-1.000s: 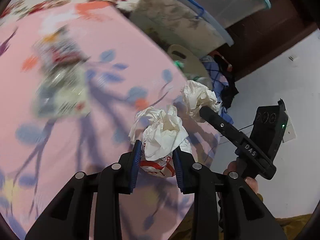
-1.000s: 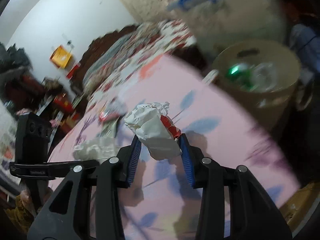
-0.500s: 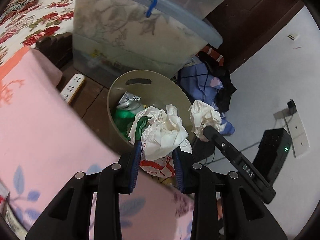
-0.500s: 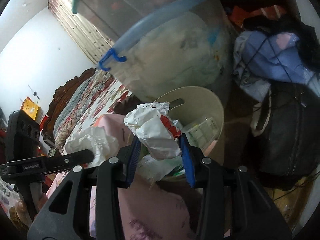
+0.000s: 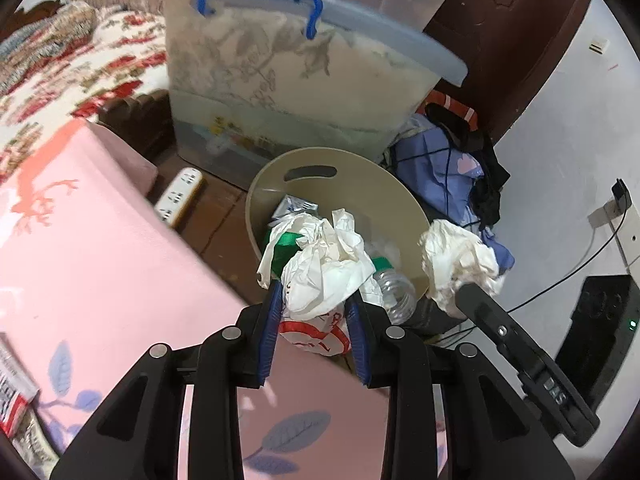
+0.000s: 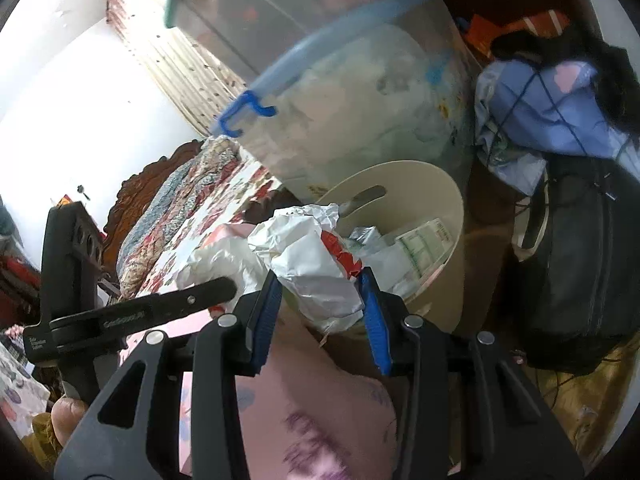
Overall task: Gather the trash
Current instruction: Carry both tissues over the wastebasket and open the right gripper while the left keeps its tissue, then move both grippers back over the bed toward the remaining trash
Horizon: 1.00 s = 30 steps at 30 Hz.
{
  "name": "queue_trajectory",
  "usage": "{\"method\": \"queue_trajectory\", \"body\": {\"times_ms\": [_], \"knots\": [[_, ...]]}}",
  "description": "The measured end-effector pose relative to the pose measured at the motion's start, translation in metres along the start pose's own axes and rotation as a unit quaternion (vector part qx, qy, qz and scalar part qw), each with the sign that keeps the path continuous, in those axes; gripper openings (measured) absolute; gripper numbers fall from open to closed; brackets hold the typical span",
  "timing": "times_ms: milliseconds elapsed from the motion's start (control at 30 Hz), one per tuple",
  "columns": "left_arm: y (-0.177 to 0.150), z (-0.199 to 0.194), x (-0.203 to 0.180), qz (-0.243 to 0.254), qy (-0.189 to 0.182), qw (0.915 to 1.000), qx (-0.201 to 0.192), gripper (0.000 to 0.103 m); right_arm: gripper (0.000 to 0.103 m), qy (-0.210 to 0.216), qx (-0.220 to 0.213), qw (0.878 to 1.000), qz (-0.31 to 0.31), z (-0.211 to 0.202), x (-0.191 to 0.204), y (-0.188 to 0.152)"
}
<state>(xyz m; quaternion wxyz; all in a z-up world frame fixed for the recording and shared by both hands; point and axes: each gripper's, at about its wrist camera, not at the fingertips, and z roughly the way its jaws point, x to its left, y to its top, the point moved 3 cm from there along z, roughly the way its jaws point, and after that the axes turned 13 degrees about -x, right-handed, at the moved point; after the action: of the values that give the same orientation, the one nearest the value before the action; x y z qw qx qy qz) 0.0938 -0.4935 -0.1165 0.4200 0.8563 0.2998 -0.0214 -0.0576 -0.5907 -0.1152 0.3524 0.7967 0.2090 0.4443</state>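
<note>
My left gripper [image 5: 314, 300] is shut on a crumpled white wrapper with red print [image 5: 326, 276], held at the near rim of a beige trash bin [image 5: 336, 170]. The bin holds a green item, a clear plastic bottle [image 5: 394, 292] and packets. My right gripper [image 6: 320, 284] is shut on a crumpled white paper with red print [image 6: 308, 256], held just before the same bin [image 6: 420, 178]. In the left wrist view the right gripper [image 5: 460, 286] shows at the right with its paper [image 5: 456, 256]. In the right wrist view the left gripper [image 6: 224, 286] shows at the left with its wrapper [image 6: 218, 260].
A large clear storage box with a blue handle [image 5: 288, 92] stands behind the bin. A white power strip [image 5: 180, 194] lies on the wooden floor. A pile of blue and black clothes [image 5: 460, 176] and a black bag [image 6: 576, 280] lie to the right. Pink bedding [image 5: 88, 248] is at left.
Both grippers swung with their trash from over the pink bedding to the beige bin. Over the last half second they came slightly closer to its rim.
</note>
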Motion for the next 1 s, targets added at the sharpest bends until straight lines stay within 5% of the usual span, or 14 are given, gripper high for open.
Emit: {"method": "queue_trajectory", "body": {"times_ms": [233,600,767,1000], "knots": [[-0.028,-0.066,0.018,0.012,0.032,0.9986,-0.039,0.030,0.042,0.029,0.009,0.999,-0.012,-0.027,0.044,-0.028],[-0.113,-0.193,0.089,-0.016,0.094,0.9928,-0.073,0.031,0.042,0.092,0.107,0.987,-0.080,-0.038,0.135,-0.116],[-0.168,-0.257,0.141,-0.074,0.143,0.9835,-0.082,0.031,0.042,0.143,0.169,0.966,-0.133,-0.040,0.195,-0.170],[-0.226,-0.337,0.197,-0.136,0.216,0.9601,-0.115,0.033,0.042,0.205,0.223,0.926,-0.223,-0.054,0.275,-0.240]]}}
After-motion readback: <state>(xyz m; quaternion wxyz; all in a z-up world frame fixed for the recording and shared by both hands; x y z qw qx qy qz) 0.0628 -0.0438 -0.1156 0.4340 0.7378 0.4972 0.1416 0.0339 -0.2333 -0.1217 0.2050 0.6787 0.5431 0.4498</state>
